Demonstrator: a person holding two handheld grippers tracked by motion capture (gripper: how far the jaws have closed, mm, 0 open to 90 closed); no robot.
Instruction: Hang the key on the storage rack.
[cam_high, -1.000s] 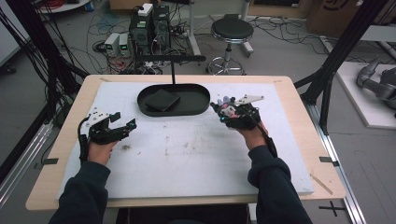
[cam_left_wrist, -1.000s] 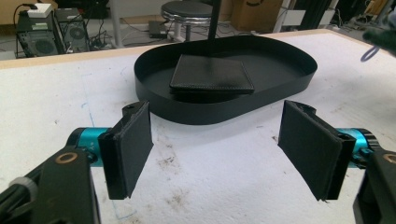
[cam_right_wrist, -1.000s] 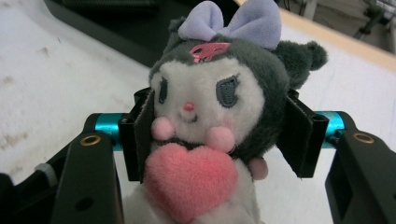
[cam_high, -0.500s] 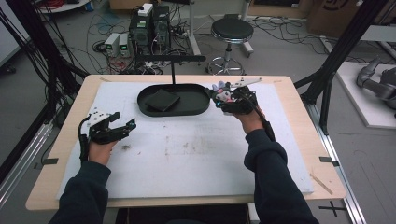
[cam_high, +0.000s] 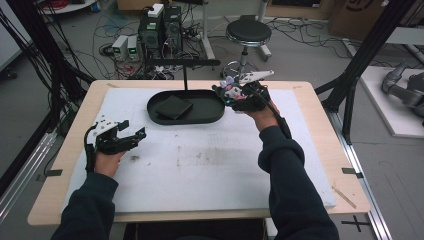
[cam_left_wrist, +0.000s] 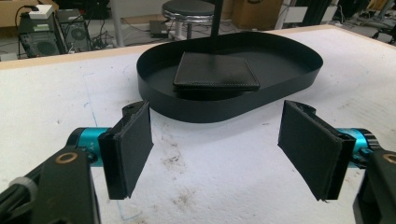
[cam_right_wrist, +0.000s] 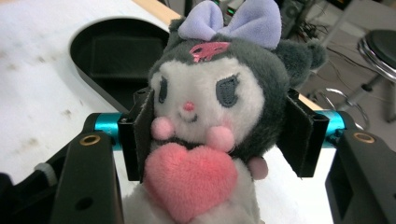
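Note:
A plush toy (cam_right_wrist: 210, 116) with a grey hood, a lilac bow and a pink heart sits squeezed between the jaws of my right gripper (cam_right_wrist: 219, 135). In the high view that right gripper (cam_high: 231, 93) holds the plush toy (cam_high: 230, 89) in the air at the right end of the black oval tray (cam_high: 210, 116). A black wallet (cam_high: 173, 106) lies flat in the tray's left half; the wallet (cam_left_wrist: 215, 71) also lies in the tray (cam_left_wrist: 280, 79) ahead of my left gripper (cam_left_wrist: 229, 149). My left gripper (cam_high: 131, 135) rests open and empty on the white mat at the left.
A white mat (cam_high: 210, 165) covers the wooden table (cam_high: 310, 95). A black post with a crossbar (cam_high: 184, 64) stands just behind the tray. Beyond the table are a stool (cam_high: 248, 34), computers (cam_high: 156, 27) and cables on the floor.
My right gripper has carried the plush toy forward and left, from the mat beside the tray up to the tray's right end. My left gripper has stayed put.

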